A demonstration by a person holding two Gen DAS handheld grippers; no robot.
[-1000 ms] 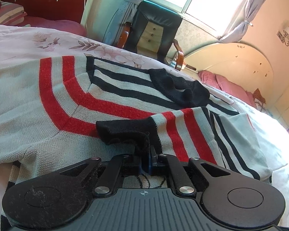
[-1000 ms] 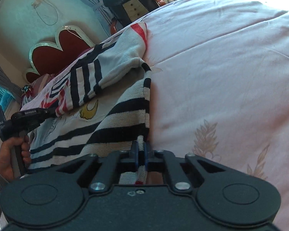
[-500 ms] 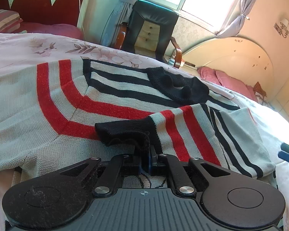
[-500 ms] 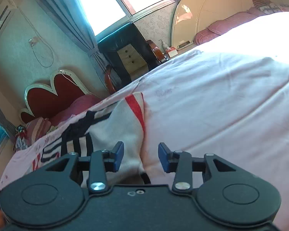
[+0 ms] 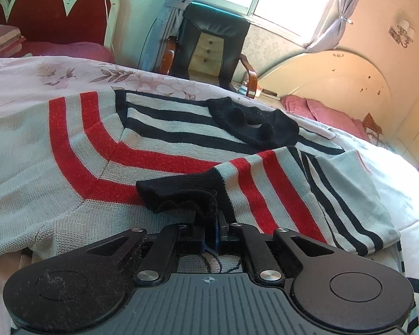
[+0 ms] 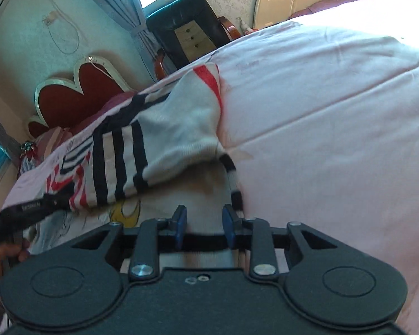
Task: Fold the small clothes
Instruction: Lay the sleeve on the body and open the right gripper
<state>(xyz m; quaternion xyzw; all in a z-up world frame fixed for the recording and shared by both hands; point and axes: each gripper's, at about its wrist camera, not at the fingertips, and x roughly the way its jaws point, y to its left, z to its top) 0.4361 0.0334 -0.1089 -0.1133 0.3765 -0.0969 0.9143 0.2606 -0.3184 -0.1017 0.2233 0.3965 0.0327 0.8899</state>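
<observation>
A small knit sweater (image 5: pixel 153 150) with red, black and grey stripes lies on the pink bedspread (image 5: pixel 19 78). Its right sleeve (image 5: pixel 279 184) is folded across the body. My left gripper (image 5: pixel 211 231) is shut on that sleeve's black cuff (image 5: pixel 181 189). In the right wrist view the sweater (image 6: pixel 167 128) lies ahead and to the left. My right gripper (image 6: pixel 204 223) is open and empty just above the sweater's striped side edge (image 6: pixel 233 178). The left gripper (image 6: pixel 28 212) and the hand holding it show at the far left.
A black armchair (image 5: pixel 209 42) stands past the far side of the bed. A red heart-shaped headboard (image 5: pixel 42 14) is at the left. A cream curved headboard (image 5: pixel 335 83) with pink pillows is at the right. Bare pink bedspread (image 6: pixel 335 111) extends to the right of the sweater.
My right gripper let go of the sweater's striped edge, opened and lifted, then came back down near that edge. My left gripper kept its hold on the cuff and shifted slightly.
</observation>
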